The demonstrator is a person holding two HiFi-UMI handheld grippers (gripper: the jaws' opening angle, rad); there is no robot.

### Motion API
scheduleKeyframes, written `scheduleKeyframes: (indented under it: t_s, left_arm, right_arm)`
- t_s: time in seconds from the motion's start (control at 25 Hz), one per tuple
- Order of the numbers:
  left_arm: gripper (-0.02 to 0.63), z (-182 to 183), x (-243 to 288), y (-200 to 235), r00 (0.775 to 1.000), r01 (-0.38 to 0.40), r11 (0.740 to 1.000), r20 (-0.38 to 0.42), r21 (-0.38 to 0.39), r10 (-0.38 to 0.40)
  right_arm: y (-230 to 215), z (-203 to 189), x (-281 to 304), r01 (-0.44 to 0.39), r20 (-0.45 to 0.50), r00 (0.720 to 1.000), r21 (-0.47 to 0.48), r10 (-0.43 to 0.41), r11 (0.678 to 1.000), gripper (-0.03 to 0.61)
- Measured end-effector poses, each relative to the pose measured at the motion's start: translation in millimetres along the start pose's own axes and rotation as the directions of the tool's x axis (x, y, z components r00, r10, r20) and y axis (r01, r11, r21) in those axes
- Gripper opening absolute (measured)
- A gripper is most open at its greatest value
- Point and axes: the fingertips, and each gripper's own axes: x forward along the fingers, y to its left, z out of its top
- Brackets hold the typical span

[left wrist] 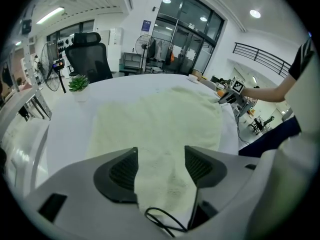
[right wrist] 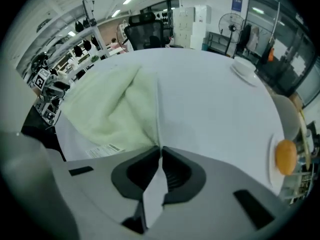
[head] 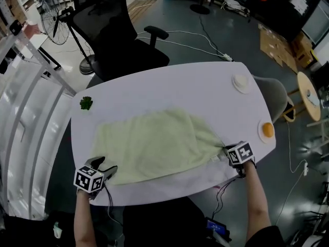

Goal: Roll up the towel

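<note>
In the head view a pale green towel [head: 154, 143] lies spread almost flat on the white desk [head: 195, 84], its long side running left to right along the near edge. Its right end is drawn into a point with creases that run toward the right tool [head: 225, 150], and the left tool [head: 110, 168] sits at the near left corner. A small plant [head: 86, 103] and an orange [head: 267, 130] on a saucer stand well clear of it. In the left gripper view the left tool [left wrist: 161, 156] has its jaws wide apart, with the towel's corner lying between them and no pad pressing on it. In the right gripper view the right tool [right wrist: 160, 151] has its jaws brought together on a thin fold of the towel's edge, and a white label [right wrist: 102, 150] shows just beside the grip. The cloth looks light, soft and limp, so it should bunch and sag wherever it is unsupported, and it will likely slide easily on the smooth desk. The best holds are probably the two corners of one short end. Gripped evenly there, that end can be turned over and rolled straight without skewing.
</note>
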Motion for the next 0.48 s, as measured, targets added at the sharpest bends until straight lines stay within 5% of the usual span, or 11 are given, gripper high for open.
scheduleKeyframes:
  t_s: [0.16, 0.28, 0.48]
  left_arm:
    - [0.326, 11, -12, 13, 0.997, -0.067, 0.998, 0.049, -0.012, 0.067]
    - [0.325, 22, -31, 42, 0.978, -0.157, 0.983, 0.121, -0.098, 0.168]
    - [0.325, 13, -44, 89, 0.955, -0.236, 0.941, 0.122, -0.242, 0.271]
  right_arm:
    - [-11, 0, 0, 0.05, -0.034, 0.998, -0.025, -0.051, 0.998, 0.136]
    - [-21, 37, -30, 0.058, 0.1, 0.993, -0.018, -0.056, 0.998, 0.152]
    - [-9, 137, -47, -0.095, 0.318, 0.944, 0.022, 0.083, 0.995, 0.167]
